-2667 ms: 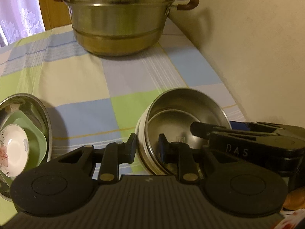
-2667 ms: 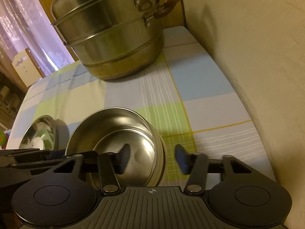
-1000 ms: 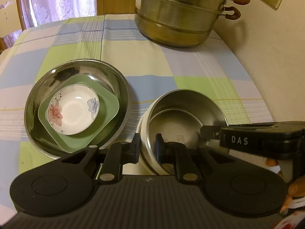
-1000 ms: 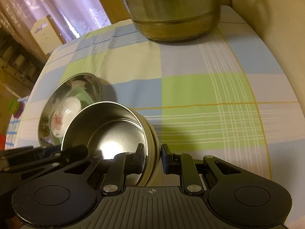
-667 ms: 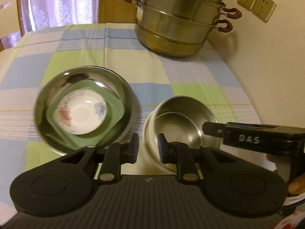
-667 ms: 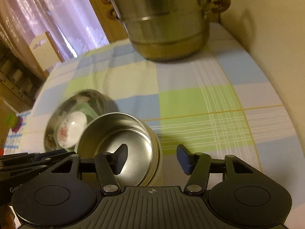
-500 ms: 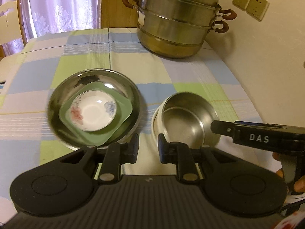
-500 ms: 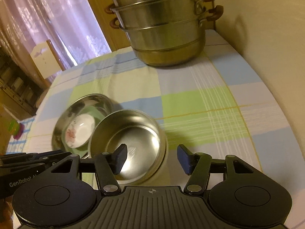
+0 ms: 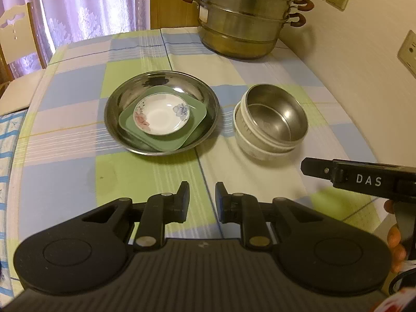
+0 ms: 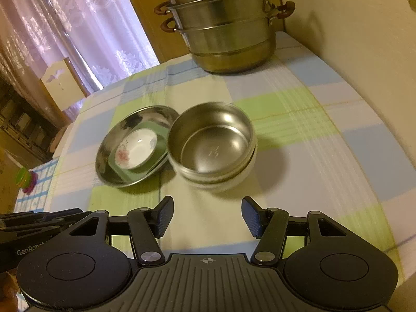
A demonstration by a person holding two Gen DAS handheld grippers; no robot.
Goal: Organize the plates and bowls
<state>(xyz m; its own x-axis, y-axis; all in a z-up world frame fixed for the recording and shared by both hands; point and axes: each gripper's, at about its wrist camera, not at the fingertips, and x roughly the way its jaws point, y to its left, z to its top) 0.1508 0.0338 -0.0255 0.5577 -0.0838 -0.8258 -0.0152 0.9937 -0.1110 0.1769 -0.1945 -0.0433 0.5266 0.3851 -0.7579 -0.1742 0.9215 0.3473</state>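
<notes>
Both grippers have pulled back off the steel bowl (image 9: 275, 119), which sits nested in a white bowl (image 9: 256, 150) on the desk (image 9: 78, 176). Left gripper (image 9: 202, 197): jaws narrowly apart, empty. Right gripper (image 10: 207, 217): jaws spread, empty. Beyond, left of the bowls, a steel plate (image 9: 208, 97) holds a green dish (image 9: 166, 140) and floral saucer (image 9: 160, 114). Farthest, a steamer (image 9: 241, 23).

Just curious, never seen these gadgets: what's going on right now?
Left hand-held gripper and right hand-held gripper empty, clear of dishes. Steel bowl nested in white bowl. Nothing in the way.
</notes>
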